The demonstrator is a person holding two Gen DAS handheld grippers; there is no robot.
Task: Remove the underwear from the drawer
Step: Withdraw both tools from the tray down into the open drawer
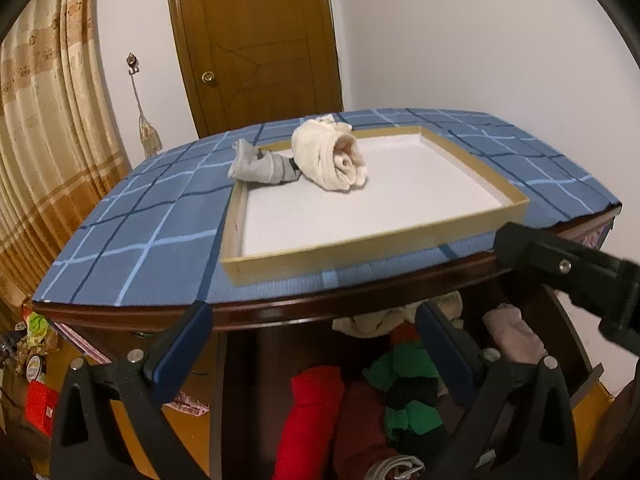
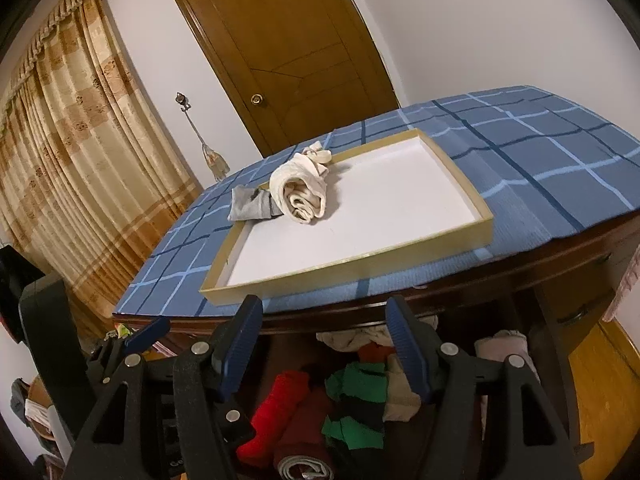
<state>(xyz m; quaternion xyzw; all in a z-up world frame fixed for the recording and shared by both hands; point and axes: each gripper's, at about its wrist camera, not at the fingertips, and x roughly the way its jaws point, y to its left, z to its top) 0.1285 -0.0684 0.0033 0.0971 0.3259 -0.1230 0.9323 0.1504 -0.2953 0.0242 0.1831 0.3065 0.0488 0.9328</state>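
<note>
A blue checked cloth [image 1: 152,216] covers the dark wooden cabinet top, with a shallow tan-rimmed white tray [image 1: 360,240] on it. A rolled cream underwear [image 1: 332,160] lies in the tray's far corner; a grey rolled garment [image 1: 260,166] straddles its rim. Below, the open wooden drawer [image 2: 560,320] holds red, green and pale rolled clothes [image 2: 352,396]. Both the left gripper [image 1: 312,344] and right gripper [image 2: 324,340] hover over it, jaws spread, empty. A brown door [image 2: 288,40] and golden curtains [image 2: 72,140] stand behind.

Dark wood surface [image 1: 280,312] covered by blue plaid cloth [image 1: 152,236]. Shallow tan tray [image 1: 360,246] with white inside sits on the cloth, near front edge. Cream rolled garment [image 1: 332,160] lies in tray's far-left corner. Grey garment [image 1: 256,166] just beside it, draped over tray's left rim onto the cloth.
</note>
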